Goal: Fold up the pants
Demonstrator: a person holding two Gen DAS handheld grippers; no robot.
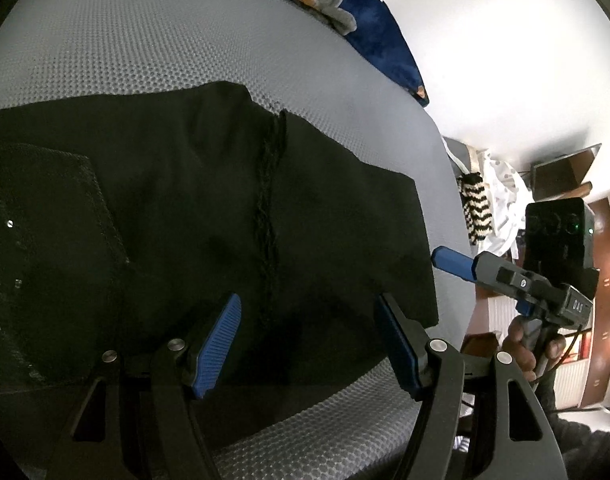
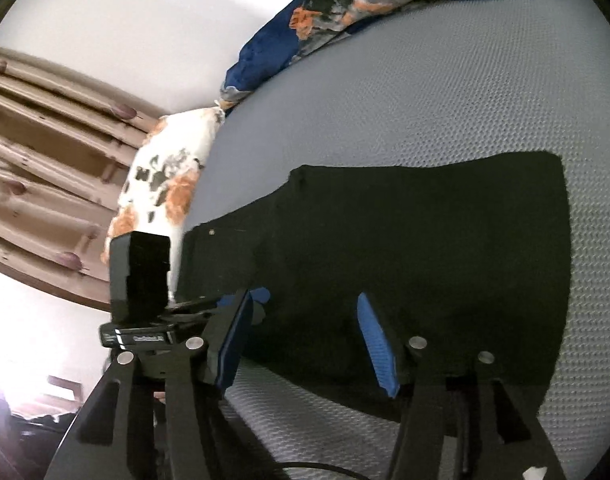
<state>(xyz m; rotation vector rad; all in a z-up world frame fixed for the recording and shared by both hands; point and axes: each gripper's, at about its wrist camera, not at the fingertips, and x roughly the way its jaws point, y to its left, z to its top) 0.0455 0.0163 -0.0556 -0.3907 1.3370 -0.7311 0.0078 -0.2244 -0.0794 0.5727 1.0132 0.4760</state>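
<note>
Black pants (image 1: 225,208) lie spread on a grey textured mattress (image 1: 145,40), with a rough seam running down their middle and a sequined patch at the left. My left gripper (image 1: 309,304) is open just above the near part of the pants, holding nothing. The right gripper (image 1: 445,258) shows at the pants' right edge in this view. In the right wrist view the pants (image 2: 425,260) form a flat dark shape on the mattress (image 2: 465,80). My right gripper (image 2: 305,300) is open above their near edge, empty. The left gripper (image 2: 225,304) shows at the left.
A blue and orange patterned blanket (image 1: 345,4) lies at the mattress's far edge, also in the right wrist view (image 2: 337,0). A white and orange pillow (image 2: 161,176) lies beside wooden furniture (image 2: 45,140). Striped and white clothes (image 1: 489,200) pile at the right.
</note>
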